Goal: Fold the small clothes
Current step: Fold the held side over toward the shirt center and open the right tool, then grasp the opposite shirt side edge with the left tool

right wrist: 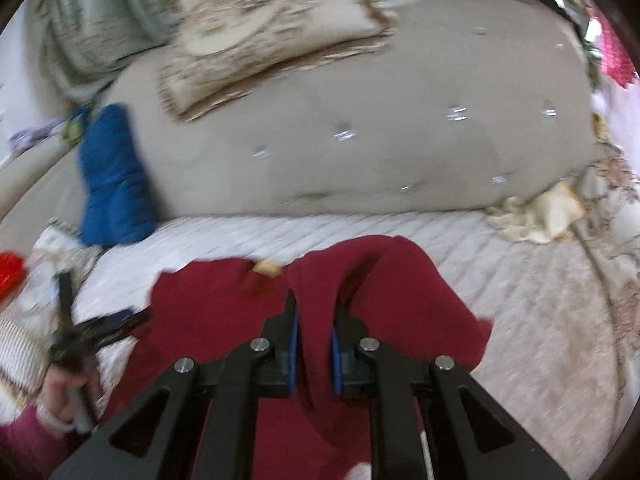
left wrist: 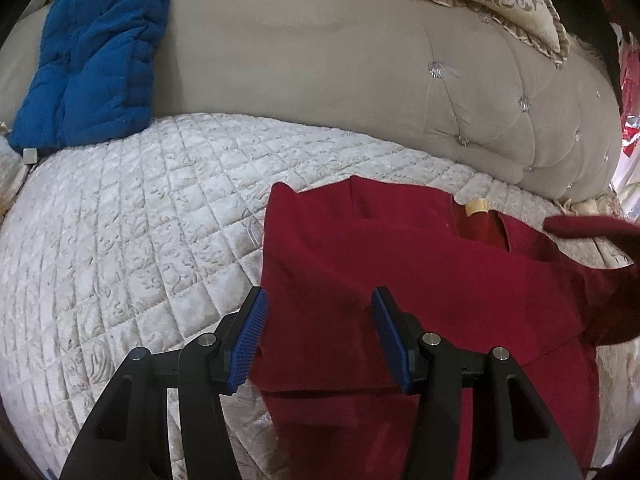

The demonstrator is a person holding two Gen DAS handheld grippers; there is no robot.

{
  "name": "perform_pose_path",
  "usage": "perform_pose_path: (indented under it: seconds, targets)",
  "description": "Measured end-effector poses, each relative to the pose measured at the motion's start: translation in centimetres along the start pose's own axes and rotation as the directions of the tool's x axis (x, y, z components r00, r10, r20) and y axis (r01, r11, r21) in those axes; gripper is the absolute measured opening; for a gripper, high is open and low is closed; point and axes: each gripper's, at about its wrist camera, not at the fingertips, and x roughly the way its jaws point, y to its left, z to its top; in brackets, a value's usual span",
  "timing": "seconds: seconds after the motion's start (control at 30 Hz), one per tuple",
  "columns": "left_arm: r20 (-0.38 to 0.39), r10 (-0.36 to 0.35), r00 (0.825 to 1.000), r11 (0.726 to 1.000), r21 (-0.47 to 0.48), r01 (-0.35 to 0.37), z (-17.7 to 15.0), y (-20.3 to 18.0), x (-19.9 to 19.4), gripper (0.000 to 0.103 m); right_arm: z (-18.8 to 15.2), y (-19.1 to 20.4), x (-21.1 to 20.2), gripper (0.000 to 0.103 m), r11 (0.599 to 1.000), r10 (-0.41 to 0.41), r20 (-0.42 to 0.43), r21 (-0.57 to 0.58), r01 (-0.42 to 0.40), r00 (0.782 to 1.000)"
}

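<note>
Right gripper (right wrist: 314, 320) pinching red garment (right wrist: 224, 304); left gripper (left wrist: 318, 320) spread above it, unpinned; risks dragging askew.

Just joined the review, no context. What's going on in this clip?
A person is folding a dark red garment on a quilted white bed cover, one handheld gripper per hand. The right gripper is shut on a bunched fold of the garment, lifted off the cover. The left gripper hovers open over the garment's near left edge, gripping nothing. A blue quilted item leans on the beige tufted headboard.
</note>
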Motion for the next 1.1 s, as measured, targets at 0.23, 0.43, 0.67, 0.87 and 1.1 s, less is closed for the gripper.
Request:
perform_pose_path:
  seconds: [0.23,0.43,0.67,0.87,1.1]
  targets:
    - [-0.017,-0.112,0.994,0.993,0.026,0.112,-0.6,-1.5,-0.5,0.033,-7.4,2.2,3.0,0.020,0.999,0.017,-0.196,-0.042,-0.026,0.981]
    - [-0.052,-0.206,0.977,0.973,0.092,0.210,-0.9,-5.5,-1.5,0.033,-9.5,0.2,0.9,0.053,0.999,0.033,-0.192,0.048,-0.024,0.981]
    - [-0.145,-0.316,0.938,0.938,0.102,0.332,-0.4,-12.3,0.5,0.033,-8.9,-3.1,-2.9,0.070,0.993,-0.091,0.056,0.074,0.087,0.994]
    - [-0.212,-0.295,0.932,0.939,0.119,0.324,0.1,-17.4,4.0,0.024,-8.0,-5.5,-3.3,0.070,0.978,-0.175,0.109,0.137,0.159,0.979]
    - [-0.222,-0.229,0.948,0.955,0.140,0.263,0.0,-19.3,6.2,0.000,-7.6,-6.2,-3.7,0.070,0.977,-0.161,0.128,0.161,0.140,0.979]
